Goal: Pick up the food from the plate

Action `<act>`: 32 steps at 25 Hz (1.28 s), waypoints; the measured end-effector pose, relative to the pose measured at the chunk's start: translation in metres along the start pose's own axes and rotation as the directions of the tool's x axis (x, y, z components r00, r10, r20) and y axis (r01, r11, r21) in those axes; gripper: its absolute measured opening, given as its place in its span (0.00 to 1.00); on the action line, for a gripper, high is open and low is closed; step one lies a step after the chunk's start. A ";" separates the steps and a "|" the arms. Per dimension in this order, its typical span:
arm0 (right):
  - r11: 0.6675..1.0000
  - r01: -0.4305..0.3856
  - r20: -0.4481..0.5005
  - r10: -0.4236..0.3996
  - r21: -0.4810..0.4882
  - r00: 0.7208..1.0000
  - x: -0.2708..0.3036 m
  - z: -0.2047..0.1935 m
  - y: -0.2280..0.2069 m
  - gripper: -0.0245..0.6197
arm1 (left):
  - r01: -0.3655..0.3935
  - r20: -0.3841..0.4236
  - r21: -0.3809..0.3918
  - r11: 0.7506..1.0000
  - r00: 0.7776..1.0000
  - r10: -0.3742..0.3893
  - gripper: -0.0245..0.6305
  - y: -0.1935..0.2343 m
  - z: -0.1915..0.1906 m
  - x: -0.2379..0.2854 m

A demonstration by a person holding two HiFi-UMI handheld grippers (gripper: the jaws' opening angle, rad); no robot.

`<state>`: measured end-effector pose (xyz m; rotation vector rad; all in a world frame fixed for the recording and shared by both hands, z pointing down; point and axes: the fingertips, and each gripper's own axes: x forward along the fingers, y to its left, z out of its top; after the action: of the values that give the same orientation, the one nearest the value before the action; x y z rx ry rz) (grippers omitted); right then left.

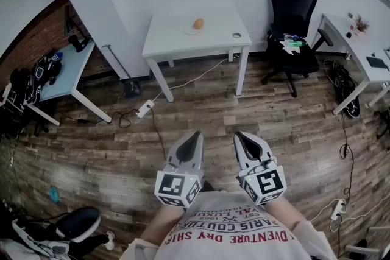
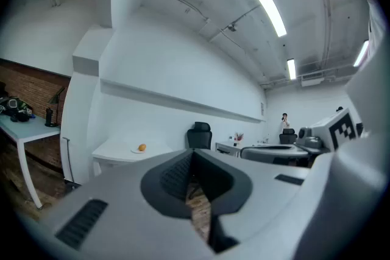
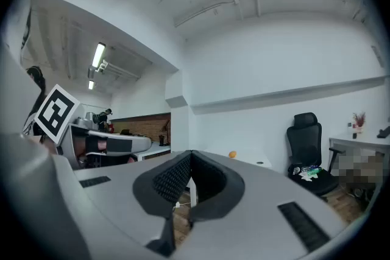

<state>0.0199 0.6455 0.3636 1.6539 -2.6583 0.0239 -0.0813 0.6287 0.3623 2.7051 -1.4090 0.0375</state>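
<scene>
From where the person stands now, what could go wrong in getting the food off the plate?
1. A corded power strip lies on the floor between the person and the white table, so it could trip them on the walk over.
2. The left gripper and right gripper are both shut. Arriving that way could nudge the rounded orange food off its plate rather than grasp it.

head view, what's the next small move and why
Probably step forward toward the table: the food sits on its plate far ahead, while the left tool and right tool are shut, empty and nowhere near it.
</scene>
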 end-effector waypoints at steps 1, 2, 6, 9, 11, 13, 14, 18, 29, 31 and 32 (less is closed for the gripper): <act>1.000 0.000 -0.002 0.000 -0.001 1.000 0.001 -0.001 -0.001 0.06 | 0.000 0.001 0.002 1.000 1.000 0.000 0.05 0.000 0.000 0.001; 1.000 -0.001 -0.005 0.001 -0.002 1.000 0.002 -0.003 -0.001 0.06 | 0.000 0.001 0.003 1.000 1.000 0.000 0.05 0.000 0.000 0.002; 1.000 -0.008 -0.013 0.008 -0.002 1.000 0.004 -0.006 -0.001 0.06 | -0.008 -0.004 -0.002 1.000 1.000 0.008 0.05 0.005 -0.003 0.003; 1.000 -0.013 -0.012 0.013 -0.004 1.000 0.005 -0.006 -0.001 0.06 | -0.019 -0.006 -0.009 1.000 1.000 0.019 0.05 0.008 -0.006 0.003; 1.000 -0.011 0.002 0.011 0.021 1.000 0.006 -0.006 -0.002 0.06 | -0.020 -0.012 -0.014 1.000 1.000 0.020 0.05 0.011 -0.009 0.004; 0.998 -0.011 0.017 0.010 0.067 1.000 0.007 -0.006 -0.004 0.06 | -0.019 -0.019 -0.017 1.000 1.000 0.019 0.05 0.014 -0.012 0.004; 0.996 -0.010 0.017 0.008 0.084 1.000 0.008 -0.008 -0.006 0.06 | -0.018 -0.023 -0.016 1.000 1.000 0.018 0.05 0.016 -0.014 0.004; 0.995 0.004 -0.024 -0.002 0.099 1.000 0.016 -0.022 -0.012 0.06 | -0.022 -0.043 -0.015 1.000 0.999 0.021 0.05 0.027 -0.020 0.009; 0.990 0.064 -0.100 -0.052 0.125 0.994 0.105 -0.038 -0.039 0.06 | 0.001 -0.090 -0.059 0.998 0.996 -0.006 0.05 0.099 -0.028 0.067; 0.990 0.075 -0.110 -0.062 0.120 0.992 0.132 -0.037 -0.043 0.06 | 0.000 -0.090 -0.077 0.997 0.996 -0.007 0.05 0.125 -0.026 0.083; 0.989 0.083 -0.115 -0.070 0.119 0.991 0.147 -0.037 -0.046 0.06 | 0.002 -0.090 -0.086 0.996 0.996 -0.010 0.05 0.138 -0.025 0.093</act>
<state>-0.0033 0.4943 0.4038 1.7326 -2.5575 0.2773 -0.1408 0.4767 0.4022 2.6036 -1.3456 0.0963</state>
